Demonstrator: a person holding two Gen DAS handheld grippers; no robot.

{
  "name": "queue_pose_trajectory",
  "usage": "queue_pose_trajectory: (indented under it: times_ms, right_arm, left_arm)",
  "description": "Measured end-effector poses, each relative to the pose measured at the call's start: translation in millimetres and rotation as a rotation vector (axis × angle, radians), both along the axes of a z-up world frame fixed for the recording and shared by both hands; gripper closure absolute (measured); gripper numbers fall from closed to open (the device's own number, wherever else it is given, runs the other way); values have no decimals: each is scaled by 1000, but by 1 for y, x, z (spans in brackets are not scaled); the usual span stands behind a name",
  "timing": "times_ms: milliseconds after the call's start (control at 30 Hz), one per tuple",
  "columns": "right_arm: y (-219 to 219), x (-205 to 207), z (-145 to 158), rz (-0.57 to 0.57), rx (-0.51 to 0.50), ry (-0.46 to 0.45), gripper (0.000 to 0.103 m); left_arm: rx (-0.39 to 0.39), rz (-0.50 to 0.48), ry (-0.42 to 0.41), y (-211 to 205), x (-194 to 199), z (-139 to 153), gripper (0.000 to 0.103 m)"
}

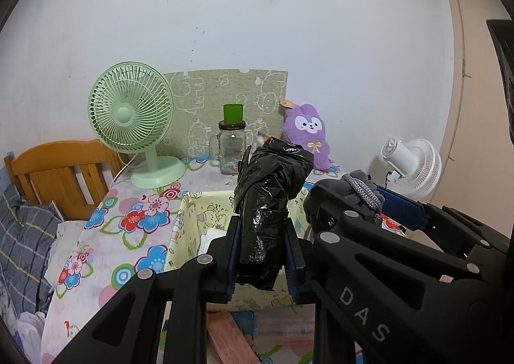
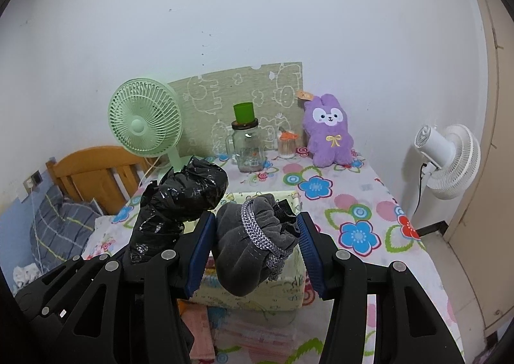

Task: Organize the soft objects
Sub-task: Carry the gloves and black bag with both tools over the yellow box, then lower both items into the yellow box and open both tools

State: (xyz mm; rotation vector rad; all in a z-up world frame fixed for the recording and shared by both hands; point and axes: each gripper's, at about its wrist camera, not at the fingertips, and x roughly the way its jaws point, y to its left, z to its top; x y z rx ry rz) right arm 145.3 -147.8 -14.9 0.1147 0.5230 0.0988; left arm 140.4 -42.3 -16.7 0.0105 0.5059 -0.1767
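Note:
My left gripper [image 1: 261,254] is shut on a crumpled black plastic bag [image 1: 270,200] and holds it upright above a pale yellow fabric storage box [image 1: 192,219] on the floral table. My right gripper [image 2: 253,254] is shut on a grey drawstring pouch [image 2: 250,245] with a braided cord, above the same box [image 2: 282,286]. The two grippers are side by side; the black bag shows in the right wrist view [image 2: 180,200] and the pouch in the left wrist view [image 1: 363,190]. A purple plush bunny [image 2: 329,132] sits at the table's back right.
A green desk fan [image 1: 131,113], a glass jar with a green cup on top [image 1: 233,145] and a patterned board stand along the wall. A white fan [image 2: 449,161] stands right of the table. A wooden headboard [image 1: 54,171] and bedding lie on the left.

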Motion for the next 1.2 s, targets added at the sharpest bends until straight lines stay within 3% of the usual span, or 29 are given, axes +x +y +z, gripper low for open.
queue_pose_trajectory:
  times_ms: [433, 967, 1133, 1200]
  right_arm:
    - [-3, 39, -12, -2, 3, 24, 47]
    - [-10, 88, -47, 32, 16, 107, 47]
    - [-8, 98, -60, 53, 36, 156, 47]
    - [-6, 100, -62, 58, 35, 157, 48]
  left_arm:
    - [7, 19, 25, -5, 37, -10, 80]
    - [7, 18, 127, -11, 79, -42, 78]
    - [18, 20, 171, -10, 87, -53, 55]
    - [23, 27, 174, -9, 88, -55, 38]
